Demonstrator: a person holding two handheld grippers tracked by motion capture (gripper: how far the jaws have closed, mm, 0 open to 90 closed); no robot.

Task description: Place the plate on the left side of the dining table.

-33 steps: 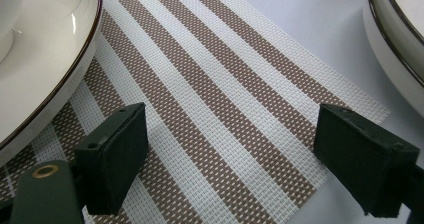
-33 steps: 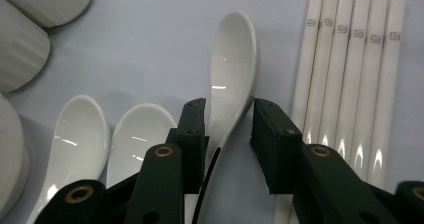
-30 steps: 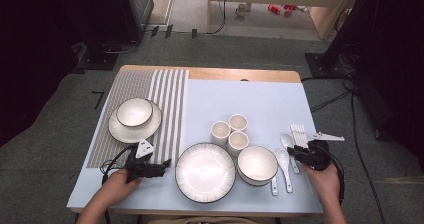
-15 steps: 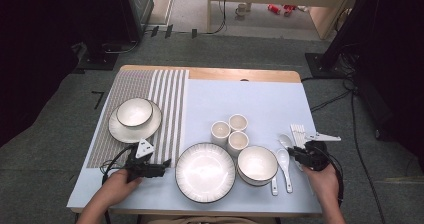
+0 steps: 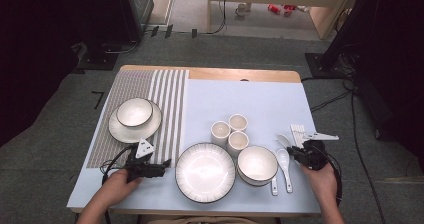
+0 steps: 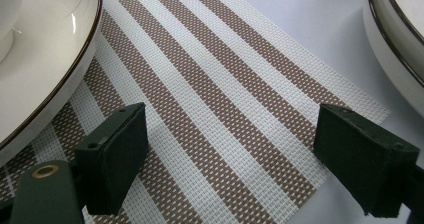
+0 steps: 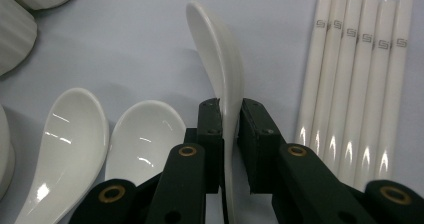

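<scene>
Now | right tool [image 7: 231, 134] just closed, clamping spoon [image 7: 220, 59] | spoon on edge between pads

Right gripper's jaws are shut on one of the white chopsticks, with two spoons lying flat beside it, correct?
Not quite: the right gripper grips a white spoon turned on its edge, not a chopstick. The right gripper view shows it; the chopsticks lie untouched, two spoons flat beside.
</scene>
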